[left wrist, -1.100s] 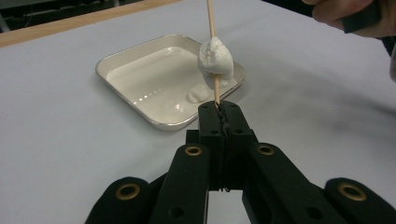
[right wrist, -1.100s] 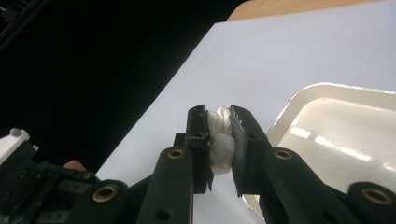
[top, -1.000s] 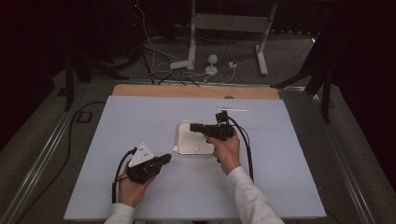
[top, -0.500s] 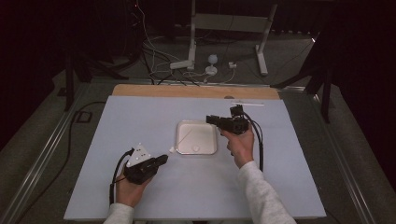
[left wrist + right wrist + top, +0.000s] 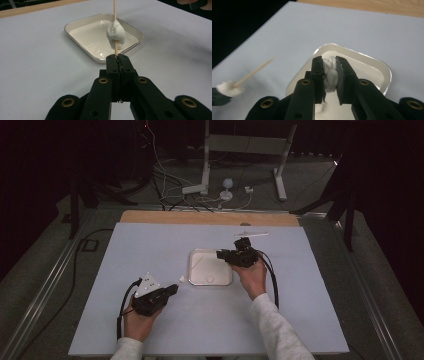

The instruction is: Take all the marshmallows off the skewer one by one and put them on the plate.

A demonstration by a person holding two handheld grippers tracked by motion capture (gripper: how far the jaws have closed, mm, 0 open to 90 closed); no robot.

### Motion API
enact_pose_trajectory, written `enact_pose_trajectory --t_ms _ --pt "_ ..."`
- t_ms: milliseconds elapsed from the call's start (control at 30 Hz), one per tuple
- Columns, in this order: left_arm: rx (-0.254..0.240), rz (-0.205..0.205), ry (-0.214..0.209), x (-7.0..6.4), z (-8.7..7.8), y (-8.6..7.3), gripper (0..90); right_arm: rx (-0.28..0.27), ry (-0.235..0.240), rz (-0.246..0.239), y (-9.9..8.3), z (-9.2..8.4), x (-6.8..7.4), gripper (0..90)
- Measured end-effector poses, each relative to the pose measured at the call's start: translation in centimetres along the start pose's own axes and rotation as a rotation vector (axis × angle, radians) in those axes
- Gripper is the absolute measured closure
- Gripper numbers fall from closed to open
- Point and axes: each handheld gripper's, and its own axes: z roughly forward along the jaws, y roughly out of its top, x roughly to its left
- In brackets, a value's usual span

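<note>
- Two hand-held grippers: the left hand-held gripper (image 5: 176, 287) sits low on the surface (image 5: 150, 250), just short of the tray's near left corner; the right hand-held gripper (image 5: 220, 255) is over the tray's right edge.
- One tray (image 5: 197, 277), white, square with rounded corners, near the middle of the surface.
- One skewer (image 5: 115, 15), a thin wooden stick; the left hand-held gripper's jaws are fully closed on its lower end, and it points away over the tray.
- Two white lumps, soft and doughy. One lump (image 5: 115, 35) is threaded on the skewer just above the left jaws.
- The second lump (image 5: 330, 75) is pinched between the right hand-held gripper's nearly closed jaws, above the tray's floor.
- Hard to make out: in the high view the skewer and both lumps are too small to read, and the right hand covers part of the tray's right rim.
- Cut off: the skewer's tip leaves the top of the left gripper view; the second lump's lower part is hidden behind the jaws.
</note>
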Motion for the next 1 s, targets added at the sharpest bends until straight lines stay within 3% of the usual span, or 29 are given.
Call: enact_pose_trajectory --t_ms 200,233,267,533,700,1000 --pt "0.000 -0.005 0.002 0.1 0.1 0.0 90.0 0.033 -0.041 0.001 -0.5 1.1 -0.4 74.3" --pt "-0.001 -0.007 0.003 0.1 0.1 0.0 90.0 0.033 -0.045 0.007 -0.6 1.3 -0.5 67.8" --pt "-0.001 -0.008 0.004 0.1 0.2 0.0 90.0 0.034 -0.059 0.024 -0.6 1.5 -0.7 51.8" --pt "0.004 -0.011 0.009 0.1 0.2 0.0 90.0 0.039 -0.064 0.018 -0.9 1.5 -0.4 27.4" --pt "0.002 -0.017 0.015 0.2 0.2 0.0 90.0 0.035 0.028 -0.003 -1.4 1.0 1.2 22.9" --pt "0.003 -0.017 0.015 0.0 0.4 0.0 90.0 0.051 0.169 -0.025 -2.4 1.3 4.0 27.9"
